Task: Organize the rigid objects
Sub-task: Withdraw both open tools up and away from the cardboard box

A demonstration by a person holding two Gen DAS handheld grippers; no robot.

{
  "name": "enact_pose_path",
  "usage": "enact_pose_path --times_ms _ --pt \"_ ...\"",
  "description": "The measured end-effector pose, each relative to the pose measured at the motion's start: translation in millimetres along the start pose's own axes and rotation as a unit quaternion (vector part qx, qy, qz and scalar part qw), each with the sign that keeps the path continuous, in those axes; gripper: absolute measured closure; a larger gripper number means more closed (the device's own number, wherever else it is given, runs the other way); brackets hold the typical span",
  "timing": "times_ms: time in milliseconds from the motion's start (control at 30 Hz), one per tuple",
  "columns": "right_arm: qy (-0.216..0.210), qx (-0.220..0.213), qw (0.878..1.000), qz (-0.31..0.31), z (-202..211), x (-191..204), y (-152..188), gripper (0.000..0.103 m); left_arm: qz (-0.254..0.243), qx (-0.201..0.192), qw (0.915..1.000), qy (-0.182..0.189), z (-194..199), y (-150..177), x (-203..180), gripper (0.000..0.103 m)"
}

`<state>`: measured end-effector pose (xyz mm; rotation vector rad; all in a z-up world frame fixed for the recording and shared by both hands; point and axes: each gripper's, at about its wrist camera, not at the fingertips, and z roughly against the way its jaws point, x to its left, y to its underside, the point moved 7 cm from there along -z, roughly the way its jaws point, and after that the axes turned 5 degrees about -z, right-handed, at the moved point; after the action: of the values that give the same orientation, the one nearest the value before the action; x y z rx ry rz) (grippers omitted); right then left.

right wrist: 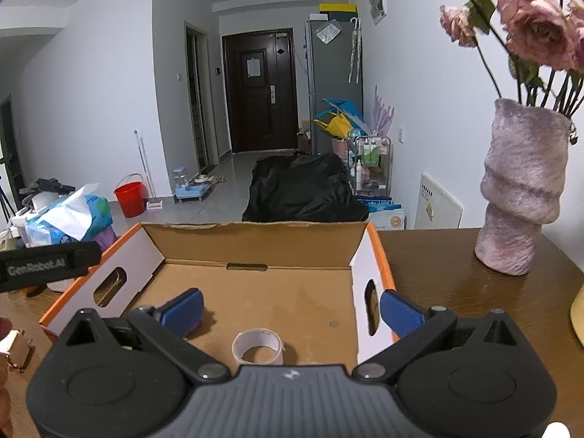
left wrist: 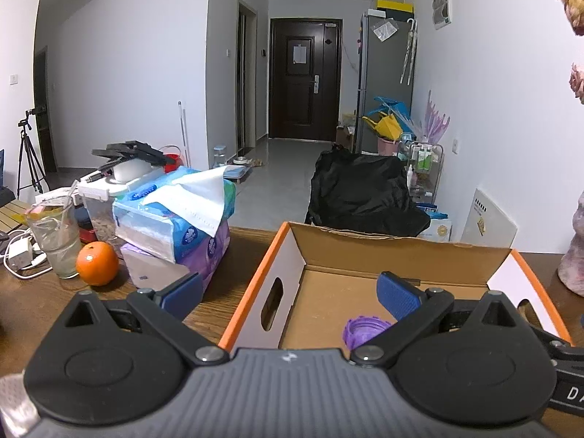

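Observation:
An open cardboard box with orange edges (left wrist: pixel 255 281) (right wrist: pixel 255 244) sits on the wooden table. My left gripper (left wrist: pixel 290 297) is open and empty, straddling the box's left wall. A purple ridged lid (left wrist: pixel 365 330) lies on the box floor beside its right finger. My right gripper (right wrist: pixel 292 310) is open and empty above the box's near right part. A roll of clear tape (right wrist: pixel 258 345) lies on the box floor between its fingers, apart from both. A small gold clip (right wrist: pixel 14 346) lies on the table left of the box.
Left of the box are stacked tissue packs (left wrist: pixel 175 226), an orange (left wrist: pixel 97 263), a glass (left wrist: pixel 54 241) and white cables (left wrist: pixel 22 255). A pink vase with dried roses (right wrist: pixel 522 189) stands right of the box. A black bag (right wrist: pixel 303 189) lies beyond the table.

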<state>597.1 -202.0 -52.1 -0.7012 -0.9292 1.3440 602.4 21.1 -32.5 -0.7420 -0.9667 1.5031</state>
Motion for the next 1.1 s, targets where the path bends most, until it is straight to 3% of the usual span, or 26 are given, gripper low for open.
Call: enact_pose_path --times_ms 167,500,1100 --pt "0.000 -0.023 1.000 0.005 25 0 -7 0.000 0.006 -0.008 0.9998 0.018 26 -7 0 0.000" --pt "-0.005 -0.056 0.998 0.013 74 0 -10 0.000 -0.022 -0.009 0.9996 0.016 63 0 -5 0.000" --pt "-0.007 -0.068 0.997 0.034 137 -3 19 0.000 -0.026 -0.023 0.9993 0.015 126 28 18 0.000"
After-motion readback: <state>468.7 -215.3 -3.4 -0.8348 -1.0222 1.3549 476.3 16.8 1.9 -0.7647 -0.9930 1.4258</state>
